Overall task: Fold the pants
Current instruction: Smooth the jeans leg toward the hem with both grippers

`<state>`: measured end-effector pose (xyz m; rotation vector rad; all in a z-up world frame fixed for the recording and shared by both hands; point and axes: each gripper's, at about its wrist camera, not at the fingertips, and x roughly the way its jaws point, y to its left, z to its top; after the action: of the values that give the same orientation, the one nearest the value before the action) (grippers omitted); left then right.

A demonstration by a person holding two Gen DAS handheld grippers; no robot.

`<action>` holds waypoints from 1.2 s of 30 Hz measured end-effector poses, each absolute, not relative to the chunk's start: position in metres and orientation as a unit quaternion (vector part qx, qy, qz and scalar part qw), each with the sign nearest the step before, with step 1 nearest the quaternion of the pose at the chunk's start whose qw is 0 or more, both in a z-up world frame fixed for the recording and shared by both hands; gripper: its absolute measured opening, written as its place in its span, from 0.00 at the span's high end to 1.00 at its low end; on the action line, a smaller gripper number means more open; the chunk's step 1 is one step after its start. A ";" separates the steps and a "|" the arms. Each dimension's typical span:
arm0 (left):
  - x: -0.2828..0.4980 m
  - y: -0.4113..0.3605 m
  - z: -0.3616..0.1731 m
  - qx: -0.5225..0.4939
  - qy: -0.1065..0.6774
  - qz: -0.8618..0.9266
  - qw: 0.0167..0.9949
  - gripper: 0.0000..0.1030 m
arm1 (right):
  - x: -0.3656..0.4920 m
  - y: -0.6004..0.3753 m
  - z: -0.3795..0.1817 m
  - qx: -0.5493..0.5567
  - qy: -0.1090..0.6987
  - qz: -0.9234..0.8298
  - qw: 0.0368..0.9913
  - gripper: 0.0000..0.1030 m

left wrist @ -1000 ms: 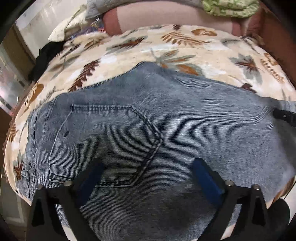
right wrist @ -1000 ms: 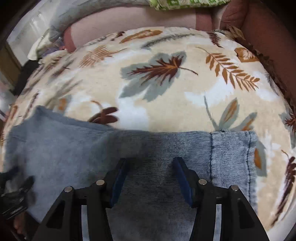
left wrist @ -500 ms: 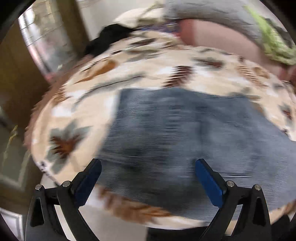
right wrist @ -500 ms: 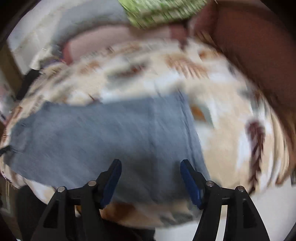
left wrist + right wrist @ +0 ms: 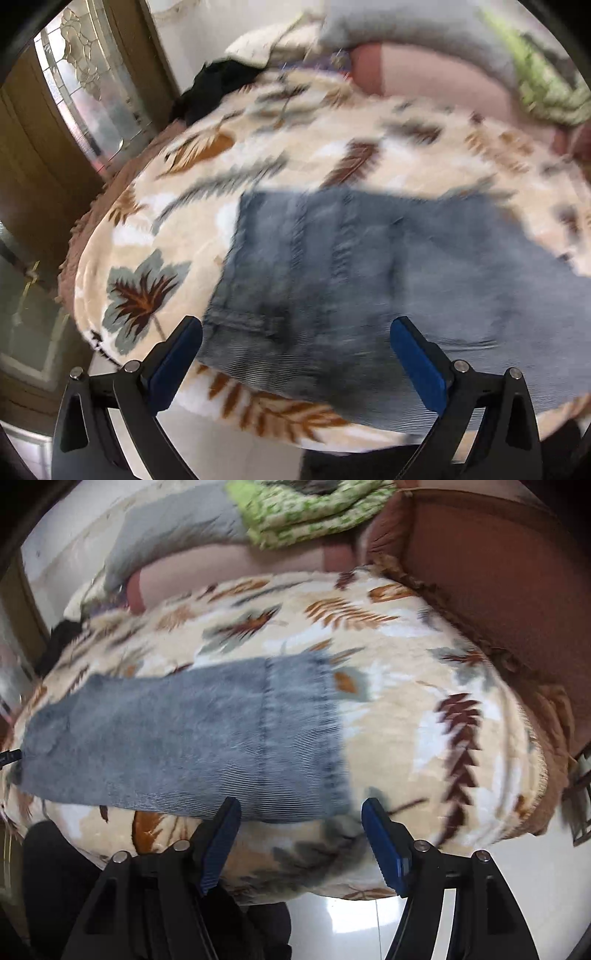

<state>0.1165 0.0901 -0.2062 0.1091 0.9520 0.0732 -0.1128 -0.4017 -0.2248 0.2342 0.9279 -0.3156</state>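
Covering nearly the whole surface in both views: a cream leaf-print blanket (image 5: 332, 147) with brown, rust and grey-blue leaves, fringed along its brown edge. Behind it, a pinkish bolster (image 5: 229, 568), a grey pillow (image 5: 173, 528) and a green-patterned cloth (image 5: 306, 506) piled at the far side; a dark garment (image 5: 218, 85) bunched at the far left corner, close to a wooden door with patterned glass (image 5: 88, 81). Glossy white floor (image 5: 369, 919) below the blanket's near edge.

Lying flat on the blanket, folded lengthwise into one long band: faded blue jeans (image 5: 369, 280). Waist end, with seams and stitching blurred, toward the left wrist view's lower left; hemmed leg end (image 5: 306, 738) toward the right, short of the blanket's right side. Near long edge of the denim close to the blanket's near edge.

Hovering over the waist end, above the fabric and clear of it: left gripper (image 5: 295, 354), blue pads spread wide, released, nothing grasped. Hovering at the near edge by the hem corner: right gripper (image 5: 299, 834), blue pads parted and released as well, clamping nothing, the denim corner showing just beyond the gap. Much of both views smeared by motion blur.
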 end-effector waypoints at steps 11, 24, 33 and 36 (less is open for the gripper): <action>0.068 -0.033 -0.170 0.090 0.427 -0.128 0.891 0.01 | -0.149 -0.433 -0.218 0.193 0.407 -0.154 0.879 0.31; 0.060 -0.093 -0.215 0.164 0.463 -0.115 0.864 0.01 | -0.098 -0.394 -0.232 0.240 0.406 -0.080 0.878 0.41; 0.076 -0.104 -0.247 0.155 0.482 -0.107 0.855 0.01 | -0.043 -0.383 -0.251 0.234 0.439 -0.109 0.860 0.41; 0.082 -0.106 -0.259 0.149 0.495 -0.103 0.850 0.01 | -0.035 -0.385 -0.267 0.237 0.458 -0.121 0.848 0.40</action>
<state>0.0818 -0.1056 -0.2592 0.3131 1.0428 -0.2166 -0.0349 -0.3854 -0.2666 0.4996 0.9645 -0.2543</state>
